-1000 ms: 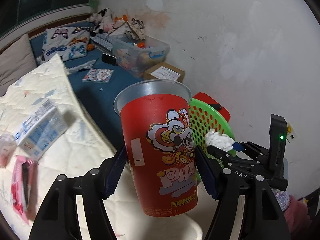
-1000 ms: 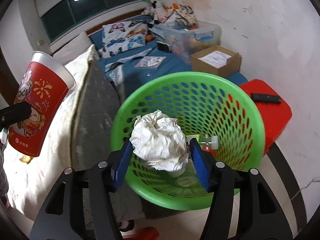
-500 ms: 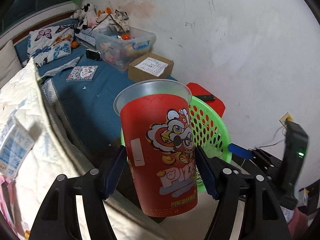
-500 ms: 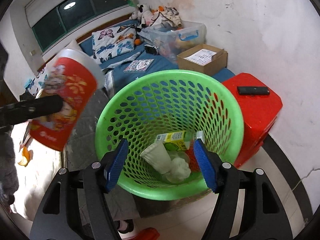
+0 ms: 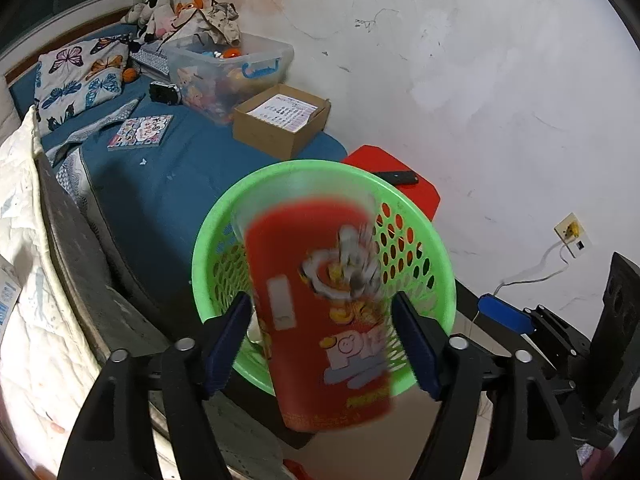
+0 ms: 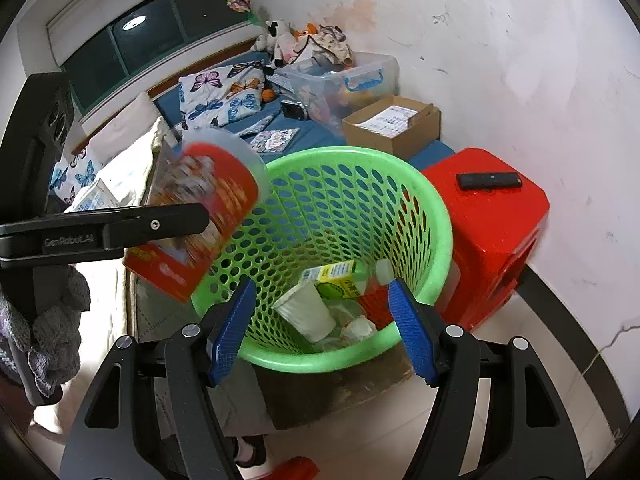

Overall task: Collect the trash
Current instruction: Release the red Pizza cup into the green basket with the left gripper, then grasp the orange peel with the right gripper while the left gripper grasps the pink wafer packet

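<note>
A red snack cup (image 5: 320,308) with a clear lid stands between the fingers of my left gripper (image 5: 322,340); it is blurred and the blue pads stand a little off its sides. It hangs over the near rim of the green basket (image 5: 416,216). In the right wrist view the cup (image 6: 208,216) tilts over the basket's left rim (image 6: 436,216). My right gripper (image 6: 322,330) is open and empty above the basket. A white paper cup (image 6: 306,314), a green-yellow carton (image 6: 334,278) and crumpled paper (image 6: 360,328) lie in the basket.
A red stool (image 6: 492,224) with a black remote (image 6: 489,180) stands right of the basket against the white wall. A bed (image 5: 168,184) with a cardboard box (image 5: 280,124), a clear bin and pillows lies behind. A quilt (image 5: 28,280) is at left.
The right gripper dropped the crumpled paper into the basket and stayed open. The left gripper carried the cup over the basket's rim, and its pads have parted from the now blurred cup.
</note>
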{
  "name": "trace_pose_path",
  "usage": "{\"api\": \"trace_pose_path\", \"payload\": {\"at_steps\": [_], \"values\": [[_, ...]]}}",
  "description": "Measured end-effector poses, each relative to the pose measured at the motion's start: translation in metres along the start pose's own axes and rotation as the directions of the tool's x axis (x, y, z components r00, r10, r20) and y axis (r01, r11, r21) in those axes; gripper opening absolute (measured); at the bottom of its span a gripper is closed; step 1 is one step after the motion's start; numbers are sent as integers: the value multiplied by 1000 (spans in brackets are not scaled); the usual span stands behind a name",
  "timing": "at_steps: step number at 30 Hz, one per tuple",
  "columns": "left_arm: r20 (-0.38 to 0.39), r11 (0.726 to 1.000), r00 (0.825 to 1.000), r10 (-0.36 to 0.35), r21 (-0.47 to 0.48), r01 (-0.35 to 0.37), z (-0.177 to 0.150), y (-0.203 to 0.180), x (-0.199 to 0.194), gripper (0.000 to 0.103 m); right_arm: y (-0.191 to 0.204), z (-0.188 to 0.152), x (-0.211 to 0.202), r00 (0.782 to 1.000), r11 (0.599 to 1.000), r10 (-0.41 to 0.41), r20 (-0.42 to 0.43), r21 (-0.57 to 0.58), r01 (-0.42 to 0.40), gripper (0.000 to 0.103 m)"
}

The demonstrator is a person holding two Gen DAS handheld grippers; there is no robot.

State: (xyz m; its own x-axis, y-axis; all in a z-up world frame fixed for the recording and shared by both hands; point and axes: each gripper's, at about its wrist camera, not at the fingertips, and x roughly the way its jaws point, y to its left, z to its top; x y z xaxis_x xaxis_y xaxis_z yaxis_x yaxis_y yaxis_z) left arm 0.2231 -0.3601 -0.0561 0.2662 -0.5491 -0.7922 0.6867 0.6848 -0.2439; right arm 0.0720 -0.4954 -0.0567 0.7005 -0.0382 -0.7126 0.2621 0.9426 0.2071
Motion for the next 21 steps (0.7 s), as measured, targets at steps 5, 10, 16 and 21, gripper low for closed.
{"api": "trace_pose_path", "payload": {"at_steps": [5,10,16,21], "values": [[25,1000,1000,-8,-1,8,-5,0,-13,76,5,-1,-2,1000,1000,8,-1,-2,-8,69],[72,999,997,35,-15,-34,-20,10,-45,76,23,0,-7,999,999,36,1,-34,-36,69],[127,992,986,107,-73,-98,-48,40,-90,75,58,1,-8,995,991,98,-5,-92,-98,70],[163,977,971,174,-154,-149,-78,75,-129,75,104,0,-5,986,972,162,-24,-170,-164,70]]}}
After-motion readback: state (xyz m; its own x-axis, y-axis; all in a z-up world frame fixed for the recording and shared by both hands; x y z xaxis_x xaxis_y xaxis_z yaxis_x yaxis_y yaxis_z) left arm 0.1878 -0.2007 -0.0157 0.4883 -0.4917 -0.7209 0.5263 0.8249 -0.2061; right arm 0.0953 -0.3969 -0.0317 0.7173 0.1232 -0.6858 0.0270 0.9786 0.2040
